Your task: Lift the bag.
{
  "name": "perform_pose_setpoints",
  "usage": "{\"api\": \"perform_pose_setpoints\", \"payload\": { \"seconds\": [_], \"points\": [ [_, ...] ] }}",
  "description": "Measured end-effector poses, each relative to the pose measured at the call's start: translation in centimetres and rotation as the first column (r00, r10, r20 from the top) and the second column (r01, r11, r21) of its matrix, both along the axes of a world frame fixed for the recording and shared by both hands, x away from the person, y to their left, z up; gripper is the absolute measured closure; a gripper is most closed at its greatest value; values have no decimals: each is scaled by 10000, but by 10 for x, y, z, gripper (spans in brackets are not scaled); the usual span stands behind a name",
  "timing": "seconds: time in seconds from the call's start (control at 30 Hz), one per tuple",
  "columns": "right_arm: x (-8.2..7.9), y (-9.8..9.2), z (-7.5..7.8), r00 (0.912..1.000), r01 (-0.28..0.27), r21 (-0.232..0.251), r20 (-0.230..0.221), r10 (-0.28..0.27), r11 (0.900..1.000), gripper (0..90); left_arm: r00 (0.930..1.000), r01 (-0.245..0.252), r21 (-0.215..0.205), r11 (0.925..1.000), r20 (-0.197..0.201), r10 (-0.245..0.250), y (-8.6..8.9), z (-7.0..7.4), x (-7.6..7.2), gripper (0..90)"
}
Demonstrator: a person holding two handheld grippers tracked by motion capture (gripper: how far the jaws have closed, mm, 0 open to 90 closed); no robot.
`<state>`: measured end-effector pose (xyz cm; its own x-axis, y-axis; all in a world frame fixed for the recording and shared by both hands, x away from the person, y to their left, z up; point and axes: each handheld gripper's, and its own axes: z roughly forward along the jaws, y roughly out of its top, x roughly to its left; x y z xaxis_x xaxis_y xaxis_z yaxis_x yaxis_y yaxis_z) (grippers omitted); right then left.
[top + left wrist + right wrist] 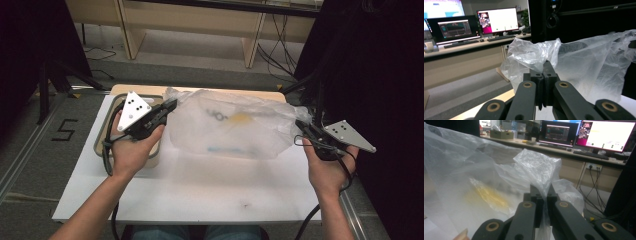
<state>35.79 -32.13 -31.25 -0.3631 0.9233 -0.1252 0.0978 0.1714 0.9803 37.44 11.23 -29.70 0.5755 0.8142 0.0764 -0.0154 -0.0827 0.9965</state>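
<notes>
A clear plastic bag (230, 127) hangs stretched between my two grippers above the white table (200, 190). My left gripper (170, 106) is shut on the bag's left edge; in the left gripper view the crumpled film (534, 53) rises from between the closed jaws. My right gripper (301, 125) is shut on the bag's right edge, and the film (539, 167) is pinched between its jaws. Something yellow (487, 195) and something with blue on it (225, 149) show dimly through the bag.
A beige tray (150, 161) lies on the table's left side under my left hand. Wooden furniture legs (127, 35) and cables stand on the floor beyond the table. Desks with lit monitors (499, 20) line the room.
</notes>
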Motion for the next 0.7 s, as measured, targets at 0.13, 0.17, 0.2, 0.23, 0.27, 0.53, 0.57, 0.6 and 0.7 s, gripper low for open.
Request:
{"api": "perform_pose_setpoints", "payload": {
  "seconds": [0.13,0.17,0.2,0.23,0.27,0.53,0.57,0.6,0.7],
  "points": [
    [7,5,-7,9999,49,39,-102,-48,10000,900,9998,-145,193,9997,-110,147,-5,-6,9,892],
    [8,6,-8,9999,56,61,-107,-56,10000,900,9997,-210,249,9995,-129,213,-7,-8,11,892],
    [10,8,-9,9999,59,62,-122,-58,10000,900,9995,-248,208,9995,-195,252,-8,-11,14,892],
    [11,9,-10,9999,50,39,-148,-50,10000,900,9993,-264,246,9993,-256,270,-10,-13,16,891],
    [12,11,-11,9998,79,35,-172,-78,10000,900,9990,-303,268,9992,-335,312,-12,-16,19,891],
    [24,23,-23,9988,78,-3,-487,-78,10000,900,9934,-466,532,9975,-1020,518,-23,-38,40,890],
    [25,23,-24,9987,56,11,-504,-56,10000,900,9927,-472,475,9978,-1091,522,-24,-41,41,890],
    [25,24,-25,9984,40,47,-557,-37,10000,900,9925,-474,474,9977,-1108,524,-24,-43,41,890],
    [28,23,-28,9981,77,20,-612,-76,10000,900,9912,-500,404,9979,-1209,545,-26,-48,43,890]
  ]
}}
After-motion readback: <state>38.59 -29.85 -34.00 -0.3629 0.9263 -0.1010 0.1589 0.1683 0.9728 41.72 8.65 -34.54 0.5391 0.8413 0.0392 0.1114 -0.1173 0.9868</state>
